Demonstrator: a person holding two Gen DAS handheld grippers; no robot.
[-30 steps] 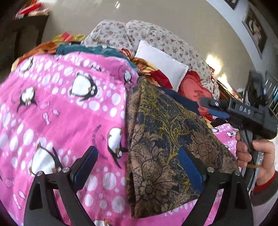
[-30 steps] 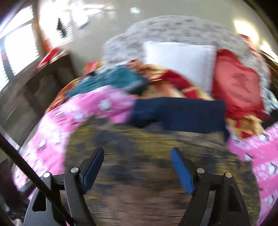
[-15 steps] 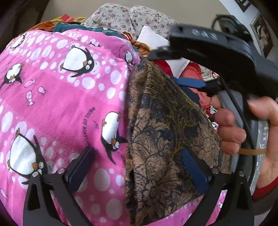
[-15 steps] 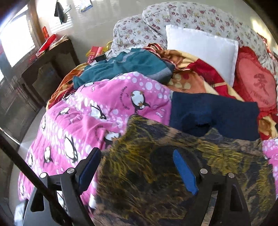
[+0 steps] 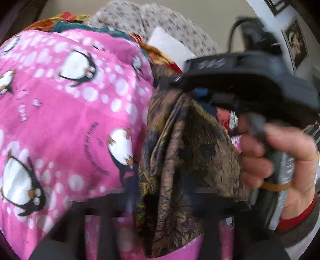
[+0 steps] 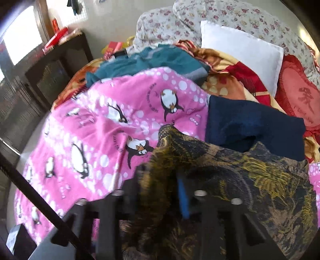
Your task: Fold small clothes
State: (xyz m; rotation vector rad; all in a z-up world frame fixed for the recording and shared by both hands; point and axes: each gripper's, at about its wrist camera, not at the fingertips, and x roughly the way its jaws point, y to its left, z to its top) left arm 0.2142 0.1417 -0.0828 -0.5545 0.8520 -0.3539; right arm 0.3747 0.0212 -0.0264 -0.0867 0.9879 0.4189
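Observation:
A dark brown and gold floral garment point(image 5: 180, 152) lies on a pink penguin blanket point(image 5: 70, 120). My left gripper point(image 5: 160, 192) is shut on its near edge, the cloth bunched between the blurred fingers. My right gripper point(image 5: 192, 90) shows in the left wrist view, pinching the garment's far edge and lifting it into folds. In the right wrist view my right gripper point(image 6: 160, 192) is shut on a bunch of the garment point(image 6: 250, 180), over the pink blanket point(image 6: 100, 130).
A folded navy garment point(image 6: 250, 126) lies just beyond the brown one. A teal garment point(image 6: 152, 62), a white pillow point(image 6: 240, 52), a red cushion point(image 6: 300, 96) and floral pillows point(image 6: 220, 16) lie further back. A dark cabinet point(image 6: 50, 66) stands left of the bed.
Both grippers have closed on the brown garment. The right gripper has moved in over its far edge and lifted it, so the cloth now bunches into folds.

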